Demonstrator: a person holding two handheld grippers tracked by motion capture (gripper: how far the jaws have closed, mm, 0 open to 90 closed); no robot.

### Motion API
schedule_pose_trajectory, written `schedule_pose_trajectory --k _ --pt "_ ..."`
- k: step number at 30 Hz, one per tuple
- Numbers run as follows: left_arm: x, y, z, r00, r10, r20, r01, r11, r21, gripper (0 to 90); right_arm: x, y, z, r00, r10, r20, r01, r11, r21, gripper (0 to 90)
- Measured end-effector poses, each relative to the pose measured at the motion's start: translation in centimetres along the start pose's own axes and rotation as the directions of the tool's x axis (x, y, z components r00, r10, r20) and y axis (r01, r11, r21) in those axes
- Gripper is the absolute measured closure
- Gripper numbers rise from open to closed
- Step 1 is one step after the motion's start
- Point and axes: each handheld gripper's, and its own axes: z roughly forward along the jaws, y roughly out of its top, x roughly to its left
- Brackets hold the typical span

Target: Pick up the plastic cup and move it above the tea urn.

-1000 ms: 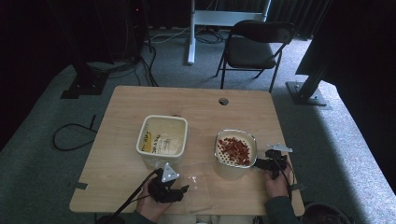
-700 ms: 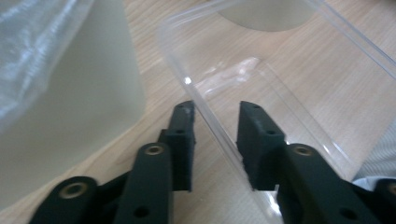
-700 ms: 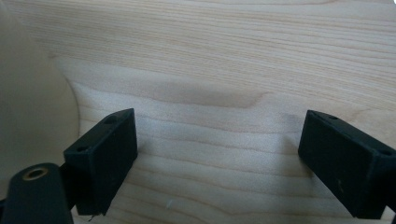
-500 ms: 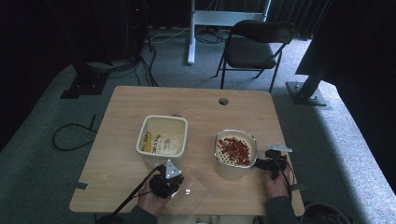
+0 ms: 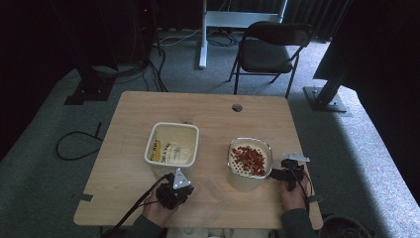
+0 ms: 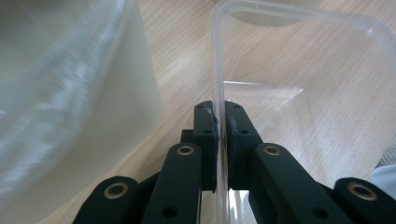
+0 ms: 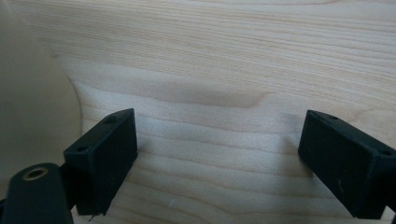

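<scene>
Here, left claw (image 6: 219, 122) pinches clear lid (image 6: 299, 70).

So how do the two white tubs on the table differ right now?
The left tub holds pale packets, one with yellow; the right tub holds red pieces. The left tub is the wider. The left gripper, pinching a clear lid, is beside the left tub; the open right gripper sits by the right tub. Both tubs are uncovered and upright.
</scene>
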Motion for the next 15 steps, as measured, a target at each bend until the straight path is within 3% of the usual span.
schedule_pose_trajectory --k 3,8,10,11,12,13,15 --pt "0.2 0.2 -0.5 0.9998 0.008 0.018 -0.008 0.9999 -0.012 86.8 0.0 0.0 0.0 1.0 -0.001 0.0 0.001 1.0 0.0 11.1" --pt "0.9 0.7 -2.2 0.9968 0.055 0.058 -0.052 0.9972 -0.053 86.8 0.0 0.0 0.0 1.0 -0.001 0.0 0.001 1.0 0.0 11.2" --pt "1.1 0.9 -2.8 0.9914 0.087 0.098 -0.081 0.9946 -0.065 86.8 0.0 0.0 0.0 1.0 -0.001 0.0 0.001 1.0 0.0 11.1" --pt "1.3 1.1 -3.0 0.9853 0.104 0.135 -0.095 0.9927 -0.074 86.8 0.0 0.0 0.0 1.0 -0.001 0.0 0.001 1.0 0.0 11.1" --pt "1.3 1.1 -3.0 0.9853 0.104 0.135 -0.095 0.9927 -0.074 86.8 0.0 0.0 0.0 1.0 -0.001 0.0 0.001 1.0 0.0 11.1" --pt "1.5 1.4 -3.5 0.9784 0.113 0.173 -0.101 0.9916 -0.081 86.8 0.0 0.0 0.0 1.0 -0.001 0.0 0.001 1.0 0.0 11.1" --pt "1.7 1.9 -4.0 0.9747 0.129 0.183 -0.116 0.99 -0.081 86.7 0.0 0.0 0.0 1.0 0.0 0.0 0.0 1.0 0.0 11.1"
